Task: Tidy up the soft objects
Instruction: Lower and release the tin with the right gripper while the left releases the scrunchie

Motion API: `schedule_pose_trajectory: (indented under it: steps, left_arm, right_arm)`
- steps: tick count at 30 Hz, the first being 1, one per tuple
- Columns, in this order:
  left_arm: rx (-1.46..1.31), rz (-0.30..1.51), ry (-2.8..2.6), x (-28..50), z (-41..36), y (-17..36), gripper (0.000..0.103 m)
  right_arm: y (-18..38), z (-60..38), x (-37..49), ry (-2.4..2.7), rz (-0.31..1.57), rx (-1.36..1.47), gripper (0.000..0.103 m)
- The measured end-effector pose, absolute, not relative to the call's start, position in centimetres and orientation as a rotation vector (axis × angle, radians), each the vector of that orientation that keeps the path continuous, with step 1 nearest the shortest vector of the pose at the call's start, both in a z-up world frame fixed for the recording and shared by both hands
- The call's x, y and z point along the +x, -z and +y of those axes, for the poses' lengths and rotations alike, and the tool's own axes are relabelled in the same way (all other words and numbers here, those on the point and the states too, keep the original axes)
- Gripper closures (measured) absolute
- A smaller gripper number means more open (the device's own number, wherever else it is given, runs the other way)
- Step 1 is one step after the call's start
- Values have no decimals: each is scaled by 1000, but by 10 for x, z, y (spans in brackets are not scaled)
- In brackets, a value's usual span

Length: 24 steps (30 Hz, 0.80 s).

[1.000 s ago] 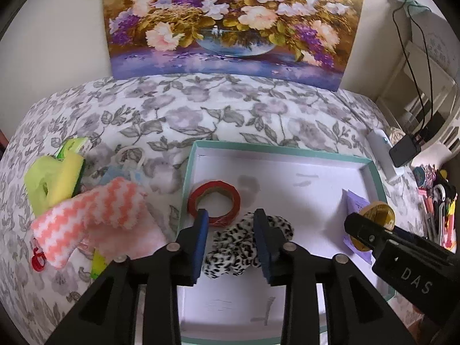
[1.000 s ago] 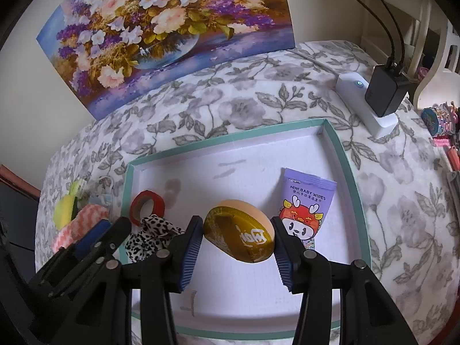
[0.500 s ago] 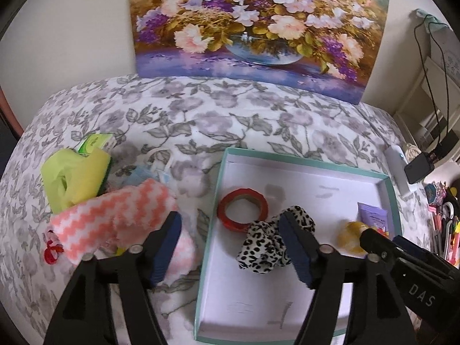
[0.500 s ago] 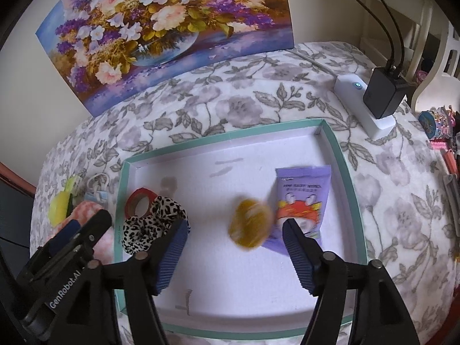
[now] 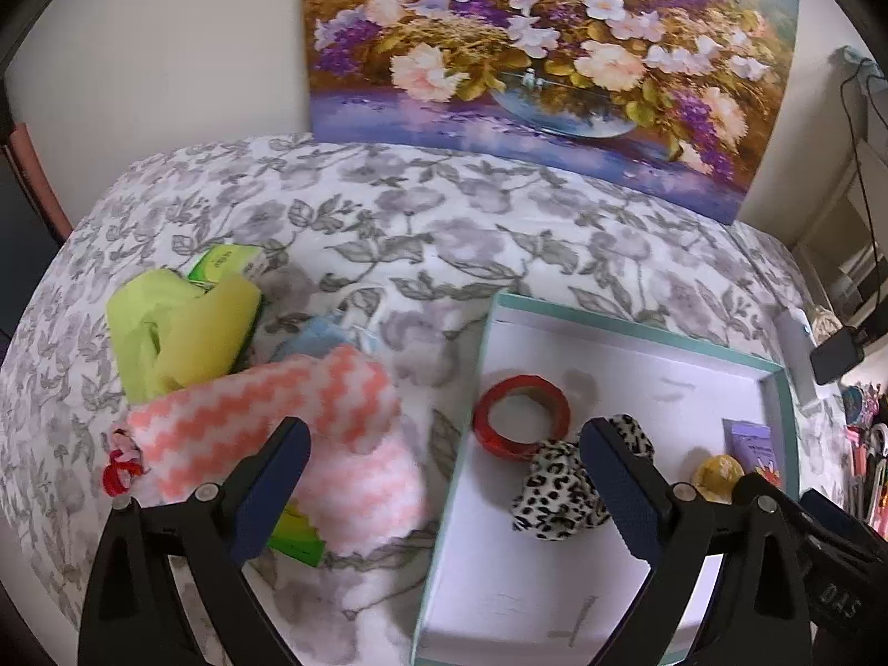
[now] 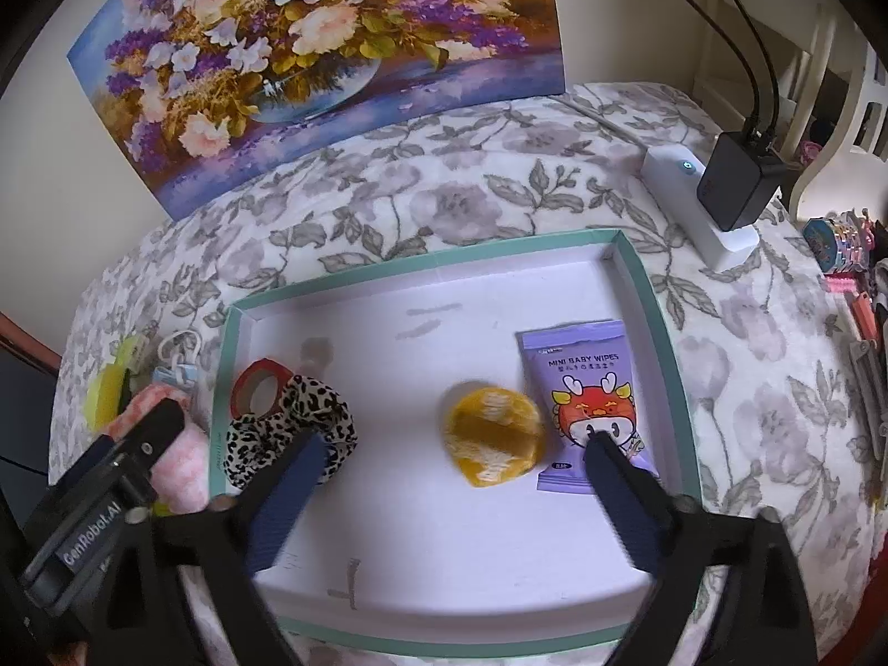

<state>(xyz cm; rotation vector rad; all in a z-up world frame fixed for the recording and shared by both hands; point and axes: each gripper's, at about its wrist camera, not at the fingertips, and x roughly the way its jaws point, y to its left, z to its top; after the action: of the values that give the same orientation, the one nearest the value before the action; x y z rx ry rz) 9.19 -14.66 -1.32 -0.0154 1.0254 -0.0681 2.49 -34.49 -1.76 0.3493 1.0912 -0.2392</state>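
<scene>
1. Release step: both claws have just been opening. The right claw (image 6: 455, 460) stands wide over the yellow pouch (image 6: 494, 435); the left claw (image 5: 444, 449) grips nothing, and the leopard scrunchie (image 5: 560, 494) lies in the tray (image 5: 627, 322).
2. Next, I judge: close on the pink-striped cloth (image 5: 266, 405), beside the tray on the floral-covered worktop (image 5: 388, 233).

Two matte black plastic arms of the left gripper (image 5: 444, 477) are seen rising from the lower edge of the left wrist frame, each tipped with a ribbed dark blue pad. A round silver screw is set at each arm's knuckle. At the lower right of that frame, white letters "DAS" are printed on the black body of the right gripper (image 6: 455, 477). The same black arms, blue pads and silver screws are shown in the right wrist frame, where "GenRobot.AI" is printed in white at the lower left.
</scene>
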Motion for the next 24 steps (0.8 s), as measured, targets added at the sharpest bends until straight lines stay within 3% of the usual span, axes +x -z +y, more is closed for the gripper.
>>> schedule_pose_trajectory:
  steps: [24]
  left_arm:
    - [-31, 995, -35, 96, -120, 9, 5]
  right_arm:
    - [16, -340, 25, 247, 1053, 336, 0]
